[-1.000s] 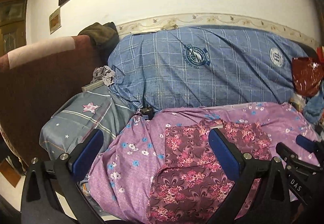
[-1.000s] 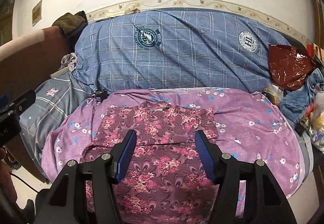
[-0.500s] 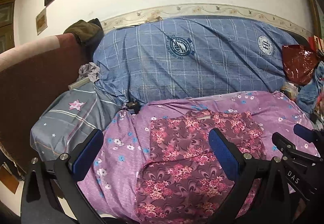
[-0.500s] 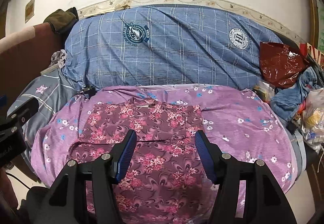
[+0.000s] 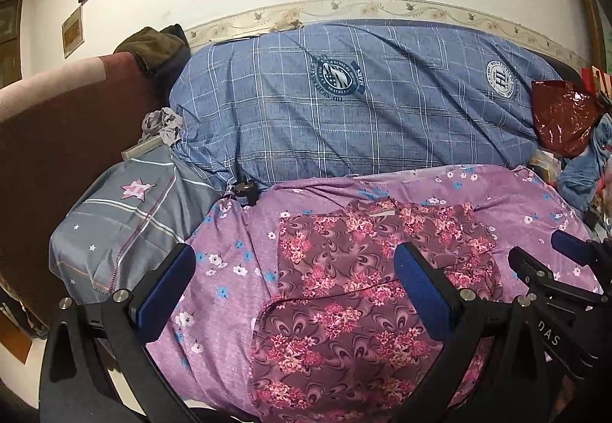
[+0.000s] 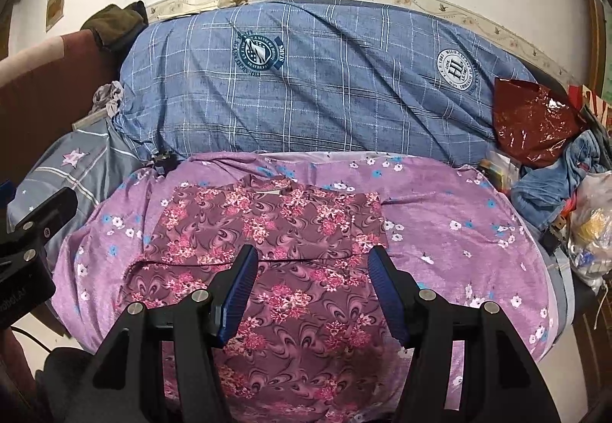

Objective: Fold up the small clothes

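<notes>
Maroon floral cloth, that's the garment (image 6: 267,231), spread flat on the purple sheet (image 6: 451,201) of the bed, its collar end at the far side and its near end running down under the camera. A fold line crosses it from left to right about midway, so the far part seems to lie doubled over. Left tongs (image 5: 294,285) hang above the garment's left half, blue pads wide apart, nothing between them; the left pad (image 5: 168,285) sits over bare purple sheet, the right one over the floral print. Right tongs (image 6: 310,289) hover over the near middle of the garment, also spread, also empty, with the fold line showing just beyond the tips. From the left camera the right tool pokes in at the right edge; from the right camera the left tool shows at the left edge. Beyond the sheet, a big blue checked bundle (image 6: 325,78) with round crests lies along the wall. To its left, a grey starred pillow (image 5: 126,220) leans by the brown headboard (image 5: 57,140), an olive cloth (image 5: 153,44) draped on top. Far right, a shiny red bag (image 6: 531,117) and a heap of blue denim (image 6: 550,182) crowd the bed's edge.
</notes>
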The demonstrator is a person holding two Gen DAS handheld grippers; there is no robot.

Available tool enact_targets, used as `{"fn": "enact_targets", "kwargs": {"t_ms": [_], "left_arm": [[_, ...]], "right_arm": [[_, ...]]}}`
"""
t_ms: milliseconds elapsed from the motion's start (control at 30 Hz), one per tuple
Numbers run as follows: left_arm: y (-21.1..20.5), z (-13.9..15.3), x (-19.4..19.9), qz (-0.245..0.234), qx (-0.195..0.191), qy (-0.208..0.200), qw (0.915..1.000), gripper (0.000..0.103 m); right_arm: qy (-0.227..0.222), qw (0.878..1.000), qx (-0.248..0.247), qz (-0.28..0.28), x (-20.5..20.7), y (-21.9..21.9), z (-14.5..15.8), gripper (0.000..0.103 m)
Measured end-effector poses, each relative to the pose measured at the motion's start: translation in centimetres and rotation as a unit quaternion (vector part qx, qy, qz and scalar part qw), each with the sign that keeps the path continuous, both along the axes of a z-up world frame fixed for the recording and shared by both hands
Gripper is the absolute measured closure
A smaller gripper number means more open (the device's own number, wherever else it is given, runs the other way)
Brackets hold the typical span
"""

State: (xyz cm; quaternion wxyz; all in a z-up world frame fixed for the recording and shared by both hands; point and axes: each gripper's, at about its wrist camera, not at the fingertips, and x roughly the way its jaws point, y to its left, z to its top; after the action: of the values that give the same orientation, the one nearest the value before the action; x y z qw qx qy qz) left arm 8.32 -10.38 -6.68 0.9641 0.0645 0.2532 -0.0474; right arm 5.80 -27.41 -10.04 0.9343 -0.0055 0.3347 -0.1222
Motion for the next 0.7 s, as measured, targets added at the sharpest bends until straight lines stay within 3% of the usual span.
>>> {"fn": "enact_targets", "kwargs": {"t_ms": [300,700], "left_arm": [[-0.2,-0.9,0.4,0.0,0.001,0.016,0.9999,0.0],[-0.9,-1.2,0.5,-0.003,0.009,0.02,0.9998,0.0]], "right_arm": [[0.0,1.0,-0.029,-0.011,-0.1,0.2,0.0,0.041],[0.001,1.0,-0.028,-0.013,-0.2,-0.4,-0.1,0.041]]}}
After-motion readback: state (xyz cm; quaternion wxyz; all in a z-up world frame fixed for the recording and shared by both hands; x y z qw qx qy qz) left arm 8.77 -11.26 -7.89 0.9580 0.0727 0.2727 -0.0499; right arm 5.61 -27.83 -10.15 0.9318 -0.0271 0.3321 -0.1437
